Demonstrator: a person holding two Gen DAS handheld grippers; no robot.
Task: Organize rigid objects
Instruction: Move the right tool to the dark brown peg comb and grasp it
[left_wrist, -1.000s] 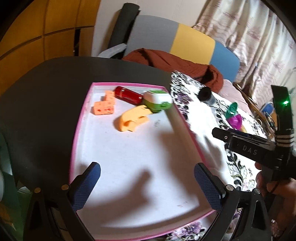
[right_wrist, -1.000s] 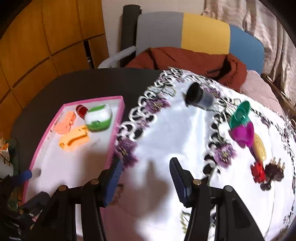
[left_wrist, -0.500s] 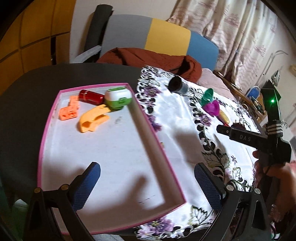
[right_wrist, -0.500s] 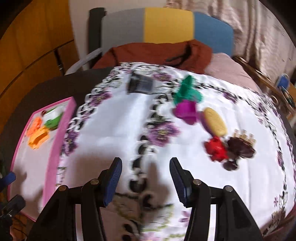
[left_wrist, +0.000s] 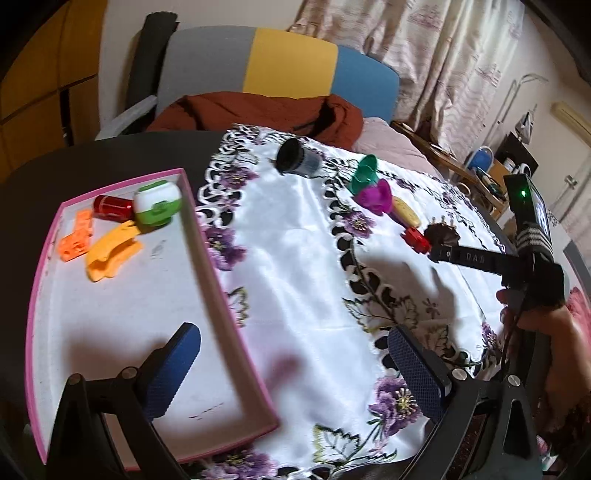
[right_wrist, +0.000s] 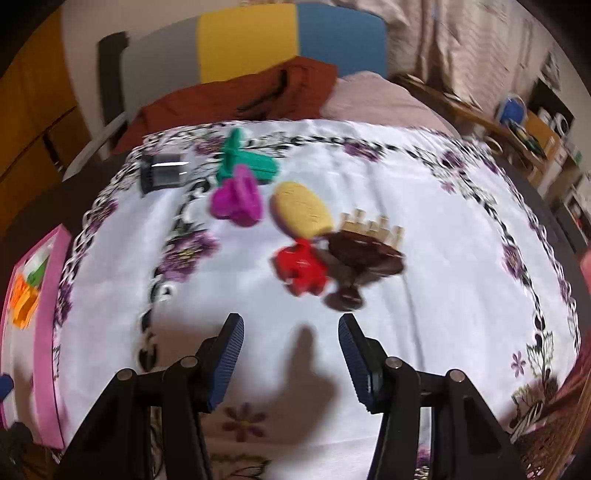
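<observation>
Pink-rimmed and white inside, the tray (left_wrist: 207, 236) sat at the left of the bench (left_wrist: 92, 155), and four things lay bunched in its far corner: a red cylinder (left_wrist: 110, 207), a green and white case (left_wrist: 158, 205), an orange block (left_wrist: 75, 238) and a yellow clip (left_wrist: 110, 254). By that count the sorting looked under way but not half finished, since six more pieces lay out on the cloth (right_wrist: 424, 206): a dark cup (right_wrist: 162, 172) on its side, a green piece (right_wrist: 243, 160) touching a magenta one (right_wrist: 238, 201), a yellow oval (right_wrist: 301, 210), a red toy (right_wrist: 300, 266) and a brown comb-like clip (right_wrist: 364, 247), the last three close together. Most of the tray floor was bare, so room was not the limit.

The right claw (right_wrist: 291, 350) hung over the cloth just short of the red toy, its jaws apart with nothing between them; that toy or the brown clip seemed the likely next pick. The left claw (left_wrist: 295, 369) was also spread wide and empty, straddling the near right rim of the tray.

The bench was dark and round-edged, partly covered by a glossy white cloth with purple flowers and black cutwork. Behind it stood a grey, yellow and blue chair (left_wrist: 280, 64) draped with a rust-brown garment (left_wrist: 258, 112), wooden panels to the left, and patterned curtains (left_wrist: 443, 55) to the right
</observation>
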